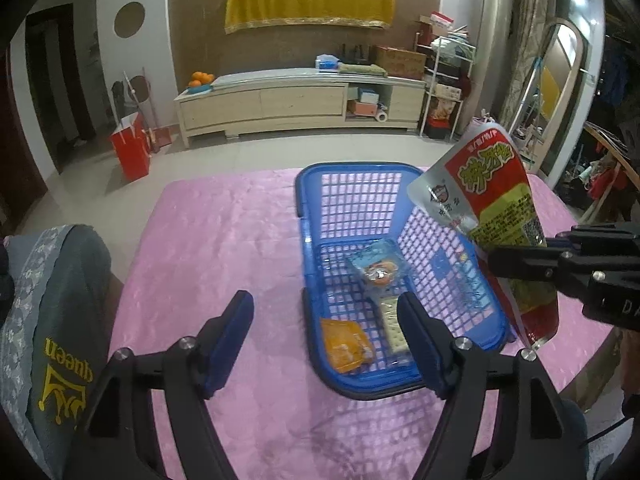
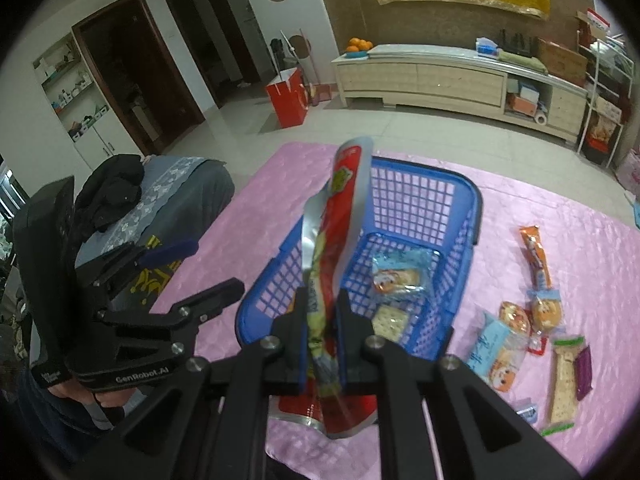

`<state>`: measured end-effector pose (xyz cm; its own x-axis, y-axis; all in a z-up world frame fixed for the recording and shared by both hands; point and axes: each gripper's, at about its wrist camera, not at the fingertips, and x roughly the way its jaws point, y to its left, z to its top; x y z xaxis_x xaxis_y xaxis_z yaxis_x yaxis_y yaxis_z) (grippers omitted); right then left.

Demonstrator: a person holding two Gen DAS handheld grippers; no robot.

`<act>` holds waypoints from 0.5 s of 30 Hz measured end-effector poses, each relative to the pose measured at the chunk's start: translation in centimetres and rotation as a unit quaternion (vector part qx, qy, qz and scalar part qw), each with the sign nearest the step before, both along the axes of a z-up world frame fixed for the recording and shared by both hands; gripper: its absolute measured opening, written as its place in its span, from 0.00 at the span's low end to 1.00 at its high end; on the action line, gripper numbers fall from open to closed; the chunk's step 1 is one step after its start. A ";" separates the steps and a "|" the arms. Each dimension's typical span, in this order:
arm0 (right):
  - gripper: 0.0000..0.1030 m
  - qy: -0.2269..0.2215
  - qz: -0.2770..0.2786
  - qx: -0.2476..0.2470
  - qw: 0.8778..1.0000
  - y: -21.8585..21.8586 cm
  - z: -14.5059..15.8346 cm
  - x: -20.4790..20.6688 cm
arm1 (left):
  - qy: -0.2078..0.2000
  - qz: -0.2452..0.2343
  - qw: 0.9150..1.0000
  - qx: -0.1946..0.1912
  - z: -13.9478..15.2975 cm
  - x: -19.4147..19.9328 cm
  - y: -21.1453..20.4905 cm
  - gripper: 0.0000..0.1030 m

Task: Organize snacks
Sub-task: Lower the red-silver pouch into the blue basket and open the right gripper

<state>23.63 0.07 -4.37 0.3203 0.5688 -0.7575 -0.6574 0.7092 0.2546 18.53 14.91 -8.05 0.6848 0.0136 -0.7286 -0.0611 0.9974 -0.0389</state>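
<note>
- Right tool (image 2: 322, 320): pads clamped narrow on a red/silver pouch (image 2: 332, 256), held near upright at frame centre in its own view. In left view the tool (image 1: 490, 256) comes in from right edge, pinching the pouch (image 1: 496, 216) across its lower half.
- Pouch hangs over the basket (image 2: 460, 196) near-left rim; whether it touches the rim, can't tell.
- Left tool (image 1: 326, 344): fingers spread wide, holding nothing, lower centre of its view, over the table (image 1: 224, 224) and the basket (image 1: 316, 184) near end. Right pad overlaps basket wall in frame; contact unclear.
- In right view left tool (image 2: 200, 268) sits at left, open, side-on.
- Hidden/cut off: pouch bottom lies behind right tool's fingers; print on it too small to read. Cracker pack (image 1: 394, 328) partly behind left tool's right pad.
- Inside basket: bun pack (image 1: 378, 266) in clear/blue wrap, cracker pack, orange packet (image 1: 346, 344) at near corner.
- Loose snacks (image 2: 540, 320) on the cloth, lower right of right view, well apart from the basket: wrapped buns, long orange stick, cracker bar, purple bar.
- Materials: basket is blue plastic lattice, rounded corners; table covered w/ shiny pink quilted cloth; pouch is glossy foil, crinkled; tools are black w/ blue pads.
- Grey cushion (image 1: 60, 320) w/ lace trim, lower left of left view.
</note>
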 end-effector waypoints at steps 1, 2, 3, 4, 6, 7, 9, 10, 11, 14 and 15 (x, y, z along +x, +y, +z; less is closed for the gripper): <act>0.15 0.001 0.002 -0.003 1.000 0.3 -0.1 0.2 | 0.001 0.002 1.000 0.000 0.0 0.0 0.2 0.70; 0.15 0.001 0.003 -0.007 1.000 0.7 -0.3 0.4 | 0.001 0.005 1.000 0.000 -0.2 0.1 0.6 0.70; 0.15 0.002 0.005 -0.011 1.000 1.1 -0.5 0.6 | 0.002 0.007 1.000 0.001 -0.2 0.1 0.8 0.70; 0.15 0.004 0.006 -0.015 1.000 1.5 -0.7 0.9 | 0.002 0.008 1.000 0.000 -0.3 0.1 1.0 0.70; 0.15 0.010 0.004 -0.020 1.000 2.3 -1.3 1.7 | 0.005 0.010 1.000 0.000 -0.6 0.3 1.5 0.70; 0.15 0.012 0.003 -0.022 1.000 2.4 -1.5 2.1 | 0.007 0.012 1.000 0.000 -0.9 0.5 1.7 0.70; 0.15 0.022 0.005 -0.027 0.999 3.1 -2.3 2.9 | 0.013 0.013 1.000 0.001 -1.4 0.9 2.1 0.70; 0.15 0.023 0.006 -0.029 0.999 3.3 -2.5 3.1 | 0.014 0.014 1.000 0.001 -1.5 1.0 2.3 0.70; 0.15 0.022 0.005 -0.035 0.999 3.7 -2.8 3.5 | 0.013 0.015 1.000 0.001 -1.6 1.1 2.4 0.70; 0.16 0.031 -0.002 -0.038 0.999 4.0 -3.6 4.2 | 0.014 0.019 1.000 -0.004 -2.0 1.6 3.4 0.70; 0.16 0.033 -0.006 -0.041 0.999 4.2 -3.9 4.5 | 0.015 0.022 1.000 -0.007 -2.1 1.8 3.7 0.70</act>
<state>28.16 4.30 -8.31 0.2756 0.4995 -0.8213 -0.6319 0.7380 0.2368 20.31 18.65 -10.16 0.6618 0.0319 -0.7490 -0.1054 0.9931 -0.0509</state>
